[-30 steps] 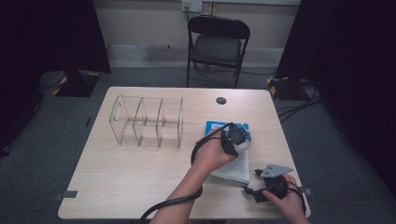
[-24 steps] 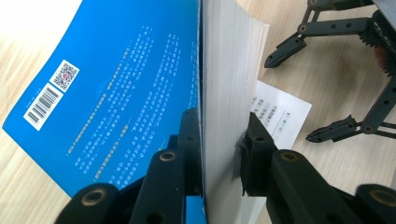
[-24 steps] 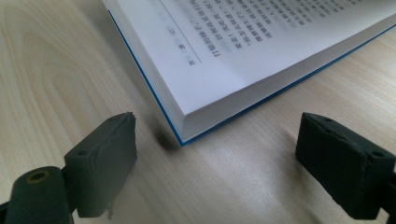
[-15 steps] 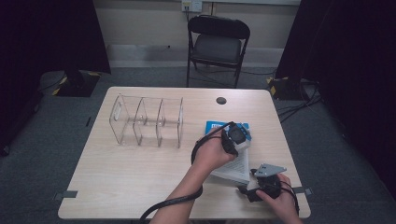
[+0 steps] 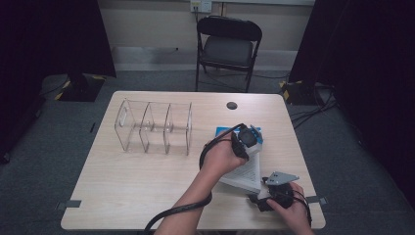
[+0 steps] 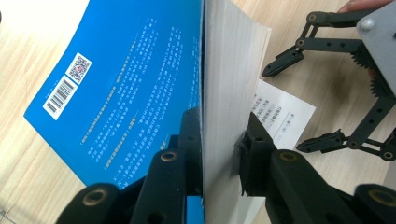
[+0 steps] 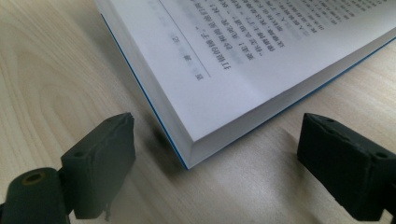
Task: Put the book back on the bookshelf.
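A thick book [image 5: 243, 174] with a blue cover [image 6: 121, 88] lies on the right side of the wooden table [image 5: 147, 186]. It lies open, showing printed pages [image 7: 261, 42]. My left gripper [image 5: 247, 142] is shut on the raised cover and a block of pages [image 6: 229, 70], holding them on edge. The left gripper view shows its jaws [image 6: 219, 135] clamped on either side of that block. My right gripper [image 5: 262, 196] rests low on the table at the book's near corner [image 7: 191, 154]. Its jaws [image 7: 219, 158] are open, one on each side of that corner without touching it.
A clear acrylic rack [image 5: 154, 128] with three compartments stands on the table's left half. A small black disc [image 5: 231, 105] lies near the far edge. A black folding chair [image 5: 229, 46] stands behind the table. The right gripper is close to the table's front right edge [image 5: 313, 223].
The right gripper has edged slightly left toward the book's near corner. The left gripper keeps its hold on the raised pages.
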Demonstrator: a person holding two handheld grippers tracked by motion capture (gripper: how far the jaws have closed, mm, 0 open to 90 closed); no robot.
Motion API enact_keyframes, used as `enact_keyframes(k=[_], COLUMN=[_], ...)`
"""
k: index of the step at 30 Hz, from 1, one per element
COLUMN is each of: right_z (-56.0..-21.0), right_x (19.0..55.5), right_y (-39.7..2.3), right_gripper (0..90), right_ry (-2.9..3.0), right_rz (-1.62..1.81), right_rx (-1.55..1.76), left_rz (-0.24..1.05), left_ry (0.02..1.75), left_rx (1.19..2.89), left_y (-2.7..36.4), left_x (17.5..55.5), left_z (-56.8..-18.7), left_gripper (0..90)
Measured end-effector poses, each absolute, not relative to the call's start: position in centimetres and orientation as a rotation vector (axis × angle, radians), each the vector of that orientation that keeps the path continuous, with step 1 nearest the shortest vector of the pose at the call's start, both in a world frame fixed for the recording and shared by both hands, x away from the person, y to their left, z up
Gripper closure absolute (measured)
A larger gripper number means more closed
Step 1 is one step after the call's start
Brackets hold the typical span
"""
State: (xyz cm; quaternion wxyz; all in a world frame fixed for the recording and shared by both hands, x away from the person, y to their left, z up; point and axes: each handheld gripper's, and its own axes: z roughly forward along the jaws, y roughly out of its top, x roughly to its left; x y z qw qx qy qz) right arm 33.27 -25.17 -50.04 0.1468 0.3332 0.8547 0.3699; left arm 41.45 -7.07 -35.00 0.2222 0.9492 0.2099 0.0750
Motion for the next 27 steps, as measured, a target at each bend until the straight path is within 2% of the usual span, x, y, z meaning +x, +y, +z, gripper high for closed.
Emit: enact_keyframes(k=[7, 27], right_z=[-50.0, -50.0], right_x=[33.2, 33.4], right_y=[-25.2, -26.5], right_gripper=[11.2, 12.2], right_ry=[2.458, 2.406], right_rz=[1.064, 1.047], right_rx=[0.964, 1.036], left_rz=[0.193, 0.189], left_ry=[0.602, 0.597], left_rx=[2.633, 2.641], left_y=[-7.4, -7.1], left_x=[41.6, 40.9], left_z=[-34.0, -34.6], left_gripper=[74.6, 74.5])
